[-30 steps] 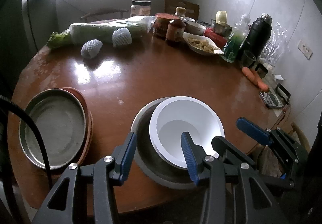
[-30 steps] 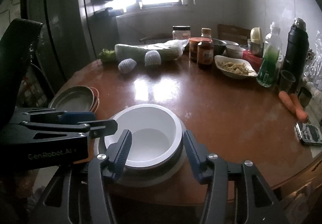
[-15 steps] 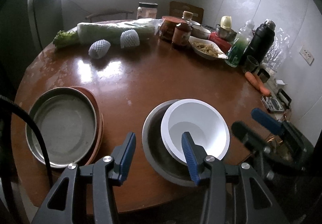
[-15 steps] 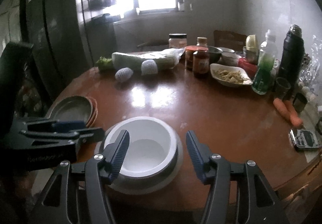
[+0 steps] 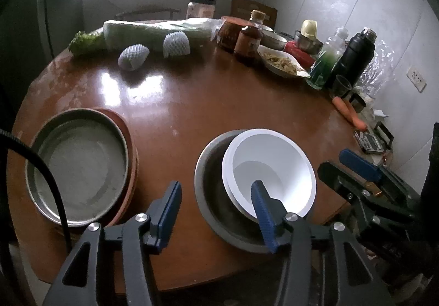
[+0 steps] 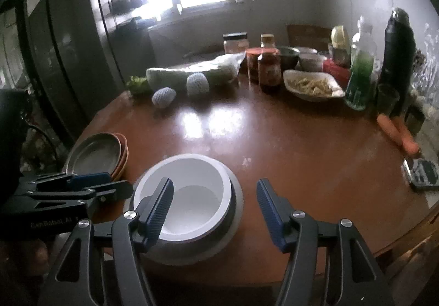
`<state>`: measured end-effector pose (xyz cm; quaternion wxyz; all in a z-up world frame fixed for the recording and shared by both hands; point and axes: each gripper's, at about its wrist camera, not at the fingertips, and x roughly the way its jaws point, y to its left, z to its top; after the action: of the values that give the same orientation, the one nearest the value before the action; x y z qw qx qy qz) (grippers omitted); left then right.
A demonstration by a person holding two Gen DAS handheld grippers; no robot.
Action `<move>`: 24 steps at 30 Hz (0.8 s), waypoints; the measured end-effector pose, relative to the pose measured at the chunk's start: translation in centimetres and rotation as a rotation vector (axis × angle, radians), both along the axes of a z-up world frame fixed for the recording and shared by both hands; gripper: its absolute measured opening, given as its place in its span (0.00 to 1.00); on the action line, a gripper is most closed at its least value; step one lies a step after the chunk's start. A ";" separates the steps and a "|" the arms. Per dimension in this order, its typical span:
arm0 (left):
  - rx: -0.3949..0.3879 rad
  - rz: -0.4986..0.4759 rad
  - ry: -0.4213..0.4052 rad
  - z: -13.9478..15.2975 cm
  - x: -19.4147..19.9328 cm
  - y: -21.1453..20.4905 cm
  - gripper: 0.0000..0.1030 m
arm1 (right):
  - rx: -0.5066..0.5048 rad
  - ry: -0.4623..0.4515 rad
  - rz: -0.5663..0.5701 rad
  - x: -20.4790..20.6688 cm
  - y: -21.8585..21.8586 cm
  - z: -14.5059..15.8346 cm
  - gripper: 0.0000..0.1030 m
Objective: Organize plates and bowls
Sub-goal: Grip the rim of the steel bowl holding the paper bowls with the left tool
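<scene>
on table (image 5: 219,102): white bowl (image 5: 270,168) nested in grey bowl (image 5: 216,196); left tongs (image 5: 216,209), right tongs (image 6: 214,207) opening, empty.

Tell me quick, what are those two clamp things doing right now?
Left gripper: jaws opening, holding nothing; one finger overlaps the white bowl in view.
Right gripper: jaws opening, holding nothing, above the same bowl.
</scene>
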<state>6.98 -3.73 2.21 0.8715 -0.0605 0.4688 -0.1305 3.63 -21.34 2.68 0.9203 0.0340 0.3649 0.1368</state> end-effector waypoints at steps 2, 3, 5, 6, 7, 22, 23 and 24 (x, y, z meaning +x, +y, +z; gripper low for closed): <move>0.000 -0.009 0.013 -0.5 0.2 -0.1 0.52 | -0.004 0.013 -0.005 0.2 -0.1 -0.4 0.63; 0.001 -0.010 0.016 -0.6 0.2 -0.1 0.52 | -0.001 0.021 -0.002 0.3 -0.1 -0.6 0.63; -0.002 -0.012 0.024 -0.9 0.4 -0.2 0.52 | 0.010 0.039 0.000 0.6 -0.2 -1.0 0.63; -0.005 -0.010 0.025 -1.0 0.5 -0.2 0.52 | 0.010 0.047 -0.002 0.7 -0.3 -1.2 0.63; -0.014 -0.006 0.026 -1.1 0.6 -0.2 0.52 | 0.011 0.057 -0.003 0.9 -0.3 -1.5 0.63; -0.064 0.002 0.047 -2.5 2.5 -0.8 0.56 | 0.060 0.156 -0.012 2.7 -0.4 -4.6 0.63; -0.067 0.004 0.055 -2.8 2.8 -0.8 0.56 | 0.066 0.163 -0.011 2.8 -0.3 -4.9 0.63; -0.065 0.005 0.062 -3.0 2.9 -0.9 0.56 | 0.072 0.171 -0.009 2.9 -0.3 -5.1 0.63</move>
<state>9.89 -4.63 -0.80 0.8544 -0.0939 0.4910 -0.1417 6.52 -21.65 -2.38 0.8845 0.0803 0.4369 0.1423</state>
